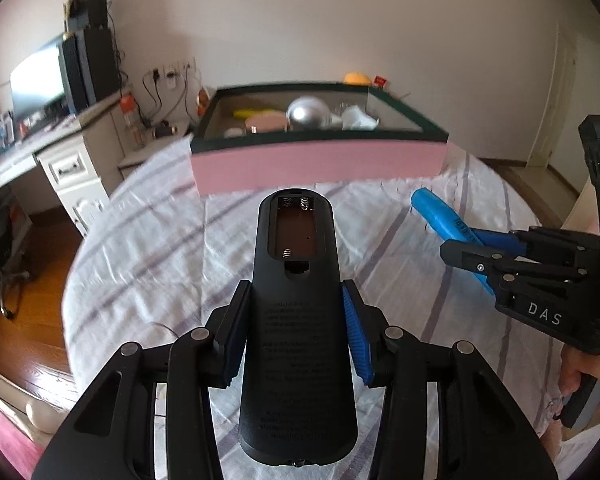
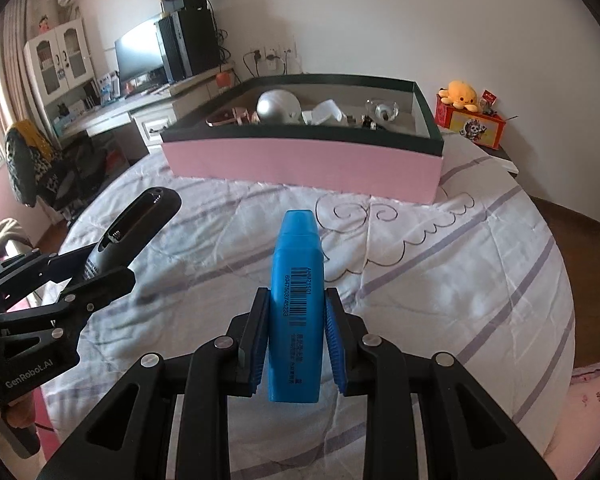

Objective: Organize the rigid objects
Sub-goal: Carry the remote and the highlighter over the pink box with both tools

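Left wrist view, from left to right: a desk (image 1: 40, 140) with a monitor (image 1: 36, 84) stands at 10 o'clock beside the bed. The left gripper (image 1: 296, 328) sits at 6 o'clock with its 2 pads clamped on the sides of a black remote control (image 1: 296, 320), which points toward 12 o'clock with its back up, the battery cover off and 3 contact springs exposed. The remote is held above a white bedspread (image 1: 140, 248) with pale purple stripes. At 12 o'clock, a pink box (image 1: 320, 164) with a dark green rim rests on the bedspread; it holds a silver ball (image 1: 308, 114) and several smaller items that are too blurred to identify. At 3 o'clock, the right gripper (image 1: 472, 248) is clamped on a blue highlighter (image 1: 440, 216), and a hand (image 1: 580, 372) grips its handle at 4 o'clock. Right wrist view, from left to right: the left gripper (image 2: 100, 268) appears at 9 o'clock with the remote angled toward 1 o'clock. At 6 o'clock, the right gripper's 2 blue pads press on the highlighter's flat body just below its barcode, cap end toward 12 o'clock. The pink box lies beyond it at 12 o'clock. An orange plush toy (image 2: 462, 96) sits on a red box (image 2: 476, 128) at 2 o'clock.
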{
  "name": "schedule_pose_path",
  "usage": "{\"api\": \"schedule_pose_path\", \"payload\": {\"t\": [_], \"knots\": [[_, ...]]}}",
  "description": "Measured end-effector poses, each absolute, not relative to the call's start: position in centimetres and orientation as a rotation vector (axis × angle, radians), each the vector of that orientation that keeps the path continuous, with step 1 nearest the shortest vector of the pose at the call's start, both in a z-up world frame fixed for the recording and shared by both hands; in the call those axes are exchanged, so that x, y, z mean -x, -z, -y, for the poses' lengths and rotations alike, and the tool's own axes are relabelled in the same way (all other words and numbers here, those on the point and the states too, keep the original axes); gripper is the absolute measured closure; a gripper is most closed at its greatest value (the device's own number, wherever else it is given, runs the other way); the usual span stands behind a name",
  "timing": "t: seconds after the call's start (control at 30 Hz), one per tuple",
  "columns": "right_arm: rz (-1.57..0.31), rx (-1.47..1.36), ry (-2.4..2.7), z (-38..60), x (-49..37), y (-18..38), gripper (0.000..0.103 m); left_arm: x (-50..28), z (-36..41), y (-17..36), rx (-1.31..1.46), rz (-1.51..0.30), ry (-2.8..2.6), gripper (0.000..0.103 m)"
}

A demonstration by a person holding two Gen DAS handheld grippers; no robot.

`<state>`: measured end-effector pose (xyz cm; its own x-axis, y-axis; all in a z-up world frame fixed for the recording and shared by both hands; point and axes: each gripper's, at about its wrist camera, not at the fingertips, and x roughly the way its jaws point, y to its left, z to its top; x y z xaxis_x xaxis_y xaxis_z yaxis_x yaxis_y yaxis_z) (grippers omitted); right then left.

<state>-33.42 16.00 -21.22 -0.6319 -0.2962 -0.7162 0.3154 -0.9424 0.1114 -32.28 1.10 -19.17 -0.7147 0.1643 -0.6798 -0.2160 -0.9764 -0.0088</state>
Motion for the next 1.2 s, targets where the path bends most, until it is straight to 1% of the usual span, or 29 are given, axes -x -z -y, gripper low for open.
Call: {"api": "schedule_pose_path", "payload": {"t": [0.2,0.4,0.53,0.6,0.7,0.9,1.2], "knots": [[-0.013,-1.039,2.581,-16.2,33.3,18.6,0.076,32.2,-1.7,16.2,0.985,-0.139,-2.748,0.059],[-0.008,-0.948,2.586,-16.3,34.4,15.6,0.076,33.8,-2.7,13.3,0.888,-0.176,-2.756,0.059],[-0.037,-0.913,2.591,-16.2,36.2,13.8,0.076,36.3,-3.2,11.3,0.852,-0.184,-2.741,0.059],[-0.057,-0.911,2.596,-16.2,37.8,13.2,0.076,37.9,-3.6,10.5,0.840,-0.218,-2.742,0.059],[-0.082,-0.916,2.603,-16.1,39.8,12.7,0.076,41.4,-4.0,9.7,0.855,-0.234,-2.720,0.059],[-0.119,-0.958,2.601,-15.8,45.9,12.3,0.076,47.5,-4.5,9.7,0.917,-0.242,-2.700,0.059],[-0.196,-1.117,2.558,-14.6,54.2,14.9,0.076,55.8,-4.5,12.7,1.077,-0.282,-2.671,0.059]]}}
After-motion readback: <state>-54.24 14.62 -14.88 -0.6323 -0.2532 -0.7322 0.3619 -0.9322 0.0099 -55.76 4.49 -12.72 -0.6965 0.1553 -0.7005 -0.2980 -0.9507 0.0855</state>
